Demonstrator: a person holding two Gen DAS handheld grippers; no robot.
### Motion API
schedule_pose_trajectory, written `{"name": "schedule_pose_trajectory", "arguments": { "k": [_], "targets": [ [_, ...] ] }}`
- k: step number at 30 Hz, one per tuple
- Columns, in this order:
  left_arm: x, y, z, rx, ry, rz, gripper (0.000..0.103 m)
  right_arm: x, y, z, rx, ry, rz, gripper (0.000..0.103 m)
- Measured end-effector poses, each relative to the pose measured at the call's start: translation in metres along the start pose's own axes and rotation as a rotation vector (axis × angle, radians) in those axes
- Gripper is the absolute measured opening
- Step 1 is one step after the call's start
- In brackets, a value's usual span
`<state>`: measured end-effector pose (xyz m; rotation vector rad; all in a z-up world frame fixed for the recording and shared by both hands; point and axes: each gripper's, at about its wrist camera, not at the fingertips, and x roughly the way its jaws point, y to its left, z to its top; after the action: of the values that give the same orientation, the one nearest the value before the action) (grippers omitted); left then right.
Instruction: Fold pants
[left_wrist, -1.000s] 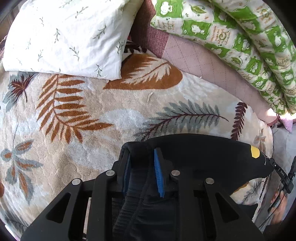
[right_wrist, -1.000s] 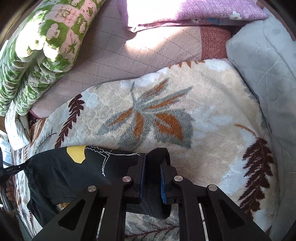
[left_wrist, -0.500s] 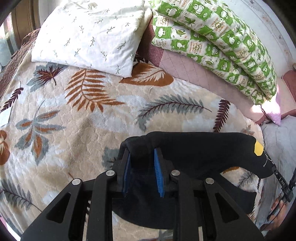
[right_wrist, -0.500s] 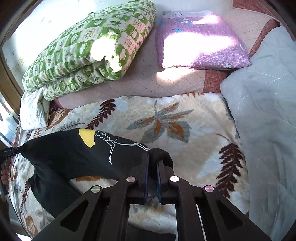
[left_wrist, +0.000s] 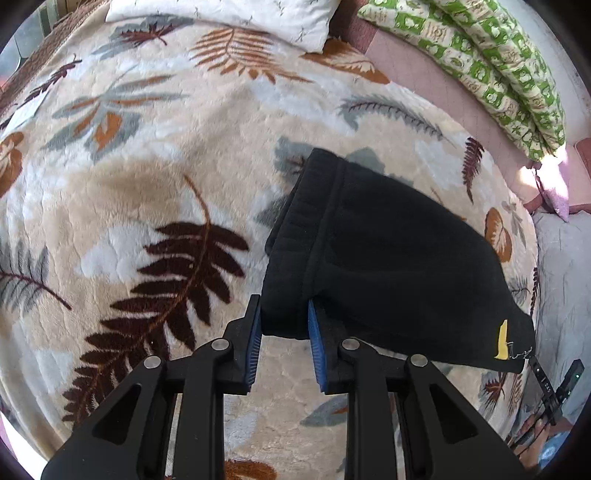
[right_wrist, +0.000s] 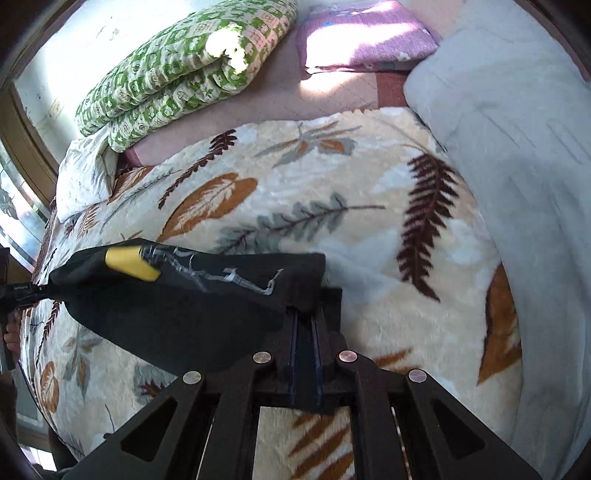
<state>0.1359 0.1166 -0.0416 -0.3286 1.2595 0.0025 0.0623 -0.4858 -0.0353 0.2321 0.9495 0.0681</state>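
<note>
Black pants (left_wrist: 376, 251) hung stretched over the leaf-print blanket (left_wrist: 147, 155) on the bed, their long axis running from the left claw (left_wrist: 284, 328), clamped narrowly on the ribbed waistband end, across to the right claw (right_wrist: 306, 332), pinched almost closed on the opposite end. Each claw gripped its own end, so bringing them together looked the likely fold.

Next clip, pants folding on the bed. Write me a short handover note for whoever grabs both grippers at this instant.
Left gripper: shut on the ribbed waistband end of the black pants.
Right gripper: shut on the other end of the pants.
Pants hang stretched between the two, lifted over the leaf-print blanket, yellow patch showing.
Done: both ends gripped, pants raised.
Left: lay them flat on the blanket, fold, let go.
</note>
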Motion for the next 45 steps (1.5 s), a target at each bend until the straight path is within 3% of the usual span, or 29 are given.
{"name": "schedule_pose_trajectory", "arguments": {
  "k": [6, 12, 14, 16, 17, 18, 24, 31, 35, 41, 42, 44, 45],
  "targets": [
    [-0.005, -0.012, -0.014, 0.071, 0.007, 0.033, 0.025, -0.003, -0.015, -0.028, 0.067, 0.042, -0.067, 0.011],
    [-0.033, -0.003, -0.020, 0.095, 0.019, -0.005, 0.028, -0.035, -0.023, -0.024, 0.222, -0.008, 0.019, 0.013],
    [-0.048, 0.008, -0.015, 0.064, -0.020, -0.043, 0.028, -0.037, -0.019, -0.018, 0.259, -0.003, 0.053, 0.025],
    [-0.060, 0.017, -0.004, 0.013, -0.060, -0.063, 0.036, -0.035, -0.012, -0.015, 0.291, 0.004, 0.069, 0.039],
    [-0.061, 0.019, 0.004, -0.005, -0.064, -0.067, 0.051, -0.031, -0.009, -0.013, 0.307, 0.014, 0.073, 0.039],
    [-0.060, 0.021, 0.010, -0.023, -0.062, -0.060, 0.056, -0.027, -0.007, -0.013, 0.327, 0.023, 0.078, 0.039],
    [-0.026, 0.006, 0.031, -0.023, 0.041, -0.088, 0.056, -0.010, 0.003, -0.013, 0.423, 0.044, 0.102, 0.039],
    [0.005, -0.002, 0.038, -0.024, 0.099, -0.106, 0.056, -0.001, -0.004, -0.012, 0.449, 0.070, 0.037, 0.039],
    [0.013, -0.004, 0.038, -0.009, 0.113, -0.115, 0.056, 0.009, -0.006, -0.011, 0.462, 0.090, 0.013, 0.039],
    [0.016, -0.008, 0.040, -0.016, 0.099, -0.114, 0.056, 0.022, -0.004, -0.005, 0.494, 0.051, 0.004, 0.039],
    [0.016, -0.008, 0.040, -0.017, 0.097, -0.111, 0.052, 0.025, -0.003, -0.004, 0.495, 0.056, 0.000, 0.039],
    [0.013, -0.009, 0.041, -0.020, 0.071, -0.086, 0.035, 0.031, -0.001, -0.004, 0.499, 0.080, -0.019, 0.031],
    [0.010, -0.009, 0.043, -0.019, 0.065, -0.089, 0.030, 0.032, -0.001, -0.003, 0.500, 0.080, -0.005, 0.015]
  ]
}}
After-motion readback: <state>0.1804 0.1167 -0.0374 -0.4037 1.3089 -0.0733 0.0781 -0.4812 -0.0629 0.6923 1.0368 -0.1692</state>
